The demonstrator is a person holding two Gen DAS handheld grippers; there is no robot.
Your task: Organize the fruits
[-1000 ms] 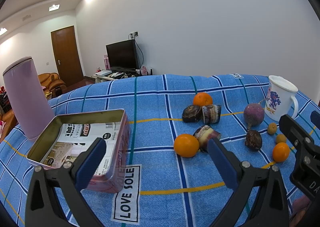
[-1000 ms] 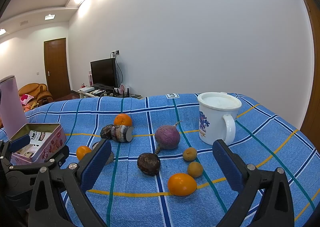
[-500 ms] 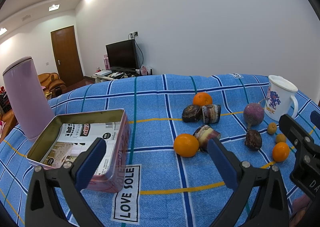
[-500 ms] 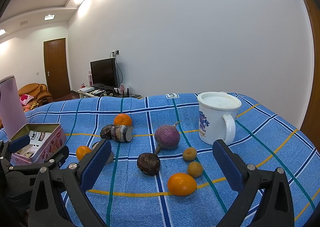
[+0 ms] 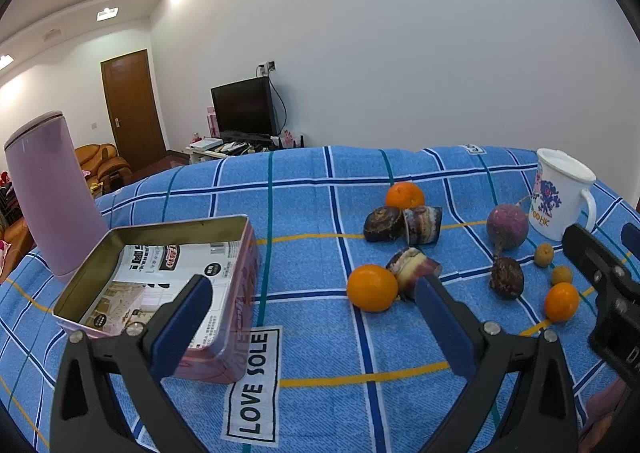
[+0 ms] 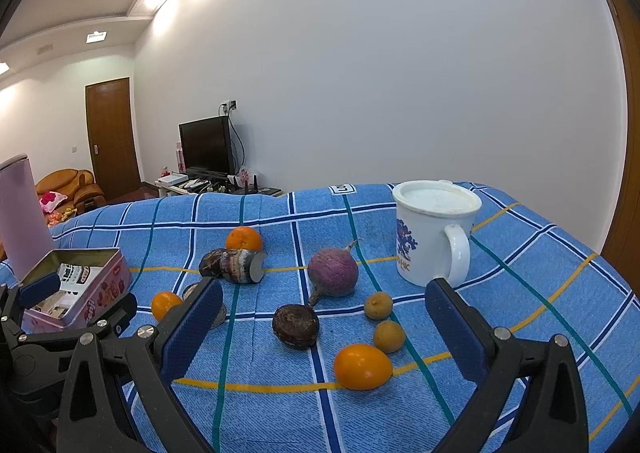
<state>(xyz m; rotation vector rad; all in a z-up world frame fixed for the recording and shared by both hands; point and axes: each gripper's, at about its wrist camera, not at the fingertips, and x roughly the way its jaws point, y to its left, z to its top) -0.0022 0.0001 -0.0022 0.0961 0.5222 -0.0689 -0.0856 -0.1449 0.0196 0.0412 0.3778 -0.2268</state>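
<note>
Fruits lie on a blue checked cloth. In the left wrist view an orange (image 5: pixel 372 287) sits just ahead of my open, empty left gripper (image 5: pixel 308 317), with another orange (image 5: pixel 405 195) farther back and a small one (image 5: pixel 561 301) at the right. An open pink tin (image 5: pixel 168 277) lies at the left. In the right wrist view my right gripper (image 6: pixel 320 329) is open and empty, with an orange (image 6: pixel 362 367) between its fingers' line, two small brown fruits (image 6: pixel 389 336) beside it, and a purple radish (image 6: pixel 333 271) behind.
A white mug (image 6: pixel 434 231) stands at the back right. A tall lilac flask (image 5: pixel 52 193) stands behind the tin. Dark taro pieces (image 5: pixel 404 219) and a dark round root (image 6: pixel 296 326) lie among the fruit. A "LOVE SOLE" label (image 5: pixel 252 385) marks the cloth.
</note>
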